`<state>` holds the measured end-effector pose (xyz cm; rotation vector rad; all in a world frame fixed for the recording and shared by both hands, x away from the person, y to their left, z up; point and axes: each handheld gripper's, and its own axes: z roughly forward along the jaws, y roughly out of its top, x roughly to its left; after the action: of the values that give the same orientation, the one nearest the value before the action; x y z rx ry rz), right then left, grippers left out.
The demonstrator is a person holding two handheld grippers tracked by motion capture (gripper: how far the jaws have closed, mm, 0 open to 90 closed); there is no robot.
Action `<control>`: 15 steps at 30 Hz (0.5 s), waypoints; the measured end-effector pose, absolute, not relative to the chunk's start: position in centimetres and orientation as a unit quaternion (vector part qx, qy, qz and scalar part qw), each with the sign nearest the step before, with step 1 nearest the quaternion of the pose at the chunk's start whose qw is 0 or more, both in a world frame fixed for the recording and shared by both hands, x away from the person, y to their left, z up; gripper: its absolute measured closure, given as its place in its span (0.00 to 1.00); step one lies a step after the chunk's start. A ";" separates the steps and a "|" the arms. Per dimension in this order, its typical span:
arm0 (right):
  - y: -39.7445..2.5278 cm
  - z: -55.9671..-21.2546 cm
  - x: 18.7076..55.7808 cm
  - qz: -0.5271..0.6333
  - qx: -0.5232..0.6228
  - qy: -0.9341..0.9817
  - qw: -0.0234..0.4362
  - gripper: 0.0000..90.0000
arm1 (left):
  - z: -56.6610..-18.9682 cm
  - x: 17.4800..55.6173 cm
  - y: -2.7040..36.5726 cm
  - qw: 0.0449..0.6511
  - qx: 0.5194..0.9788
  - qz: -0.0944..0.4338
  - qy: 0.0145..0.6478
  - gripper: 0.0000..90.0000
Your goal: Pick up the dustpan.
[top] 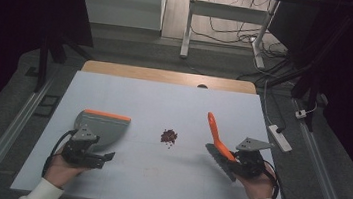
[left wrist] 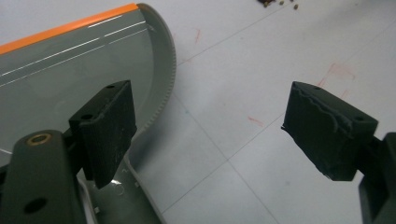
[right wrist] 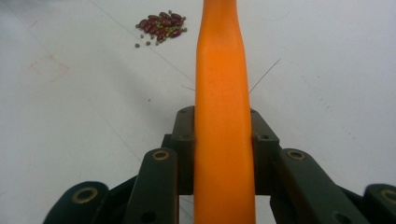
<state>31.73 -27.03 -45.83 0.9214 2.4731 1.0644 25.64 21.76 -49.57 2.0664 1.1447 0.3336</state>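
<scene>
Left gripper (left wrist: 210, 130) agape, right gripper (right wrist: 224, 140) clamped.

On the table — one dustpan (top: 106, 126), one brush (top: 217, 139), one small pile of beans (top: 168, 137).

Dustpan (top: 103, 127): grey, with 1 orange strip along its edge. Brush (top: 218, 144): orange handle, grey bristles. Beans (top: 168, 136) right of the dustpan: dark red, mixed with small green grains, on a pale blue-white table (top: 164, 103).

The high view looks forward and down over the whole counter (top: 164, 103) from its near edge. Each gripper view sits low and close above the counter; all three share the pile of beans (top: 168, 137) mid-counter
</scene>
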 end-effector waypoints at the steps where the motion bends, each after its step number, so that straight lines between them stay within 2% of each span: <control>1: -27.1 -45.8 31.8 0.371 0.321 0.859 0.148 0.78 | -49.5 25.7 21.7 0.370 0.805 0.129 0.445 0.20; 10: -27.7 -45.3 31.4 0.386 0.335 0.845 0.161 0.78 | -49.2 25.4 21.6 0.373 0.806 0.130 0.441 0.20; 15: -27.9 -45.5 31.1 0.391 0.348 0.838 0.153 0.78 | -48.5 25.0 21.6 0.381 0.804 0.127 0.438 0.20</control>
<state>31.13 -27.86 -45.48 0.9993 2.4031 1.1210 24.97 21.65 -48.48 2.0527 1.1173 0.3235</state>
